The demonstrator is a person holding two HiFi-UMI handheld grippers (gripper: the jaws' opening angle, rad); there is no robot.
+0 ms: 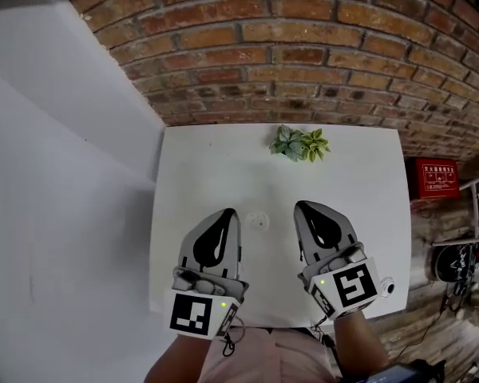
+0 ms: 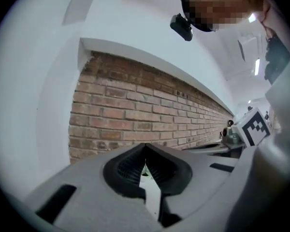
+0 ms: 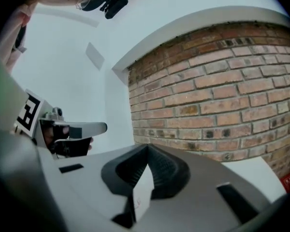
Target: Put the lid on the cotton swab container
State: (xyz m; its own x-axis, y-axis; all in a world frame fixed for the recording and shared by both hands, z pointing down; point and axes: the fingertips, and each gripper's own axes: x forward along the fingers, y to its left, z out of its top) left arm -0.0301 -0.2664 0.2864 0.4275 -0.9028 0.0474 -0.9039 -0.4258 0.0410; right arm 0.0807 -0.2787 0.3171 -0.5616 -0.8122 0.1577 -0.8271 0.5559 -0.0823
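A small round white object (image 1: 259,220) lies flat on the white table (image 1: 359,182), between the two gripper tips; I cannot tell whether it is the lid or the cotton swab container. My left gripper (image 1: 227,213) rests just left of it, jaws shut with nothing between them. My right gripper (image 1: 302,207) sits just right of it, also shut and empty. The left gripper view shows its jaws (image 2: 145,151) meeting at the tip and pointing at the brick wall (image 2: 135,115). The right gripper view shows the same closed tip (image 3: 147,151).
A small green plant (image 1: 300,144) stands at the table's far edge against the brick wall (image 1: 303,46). A white wall (image 1: 56,174) runs along the left. A red box (image 1: 435,178) and clutter lie on the floor beyond the table's right edge.
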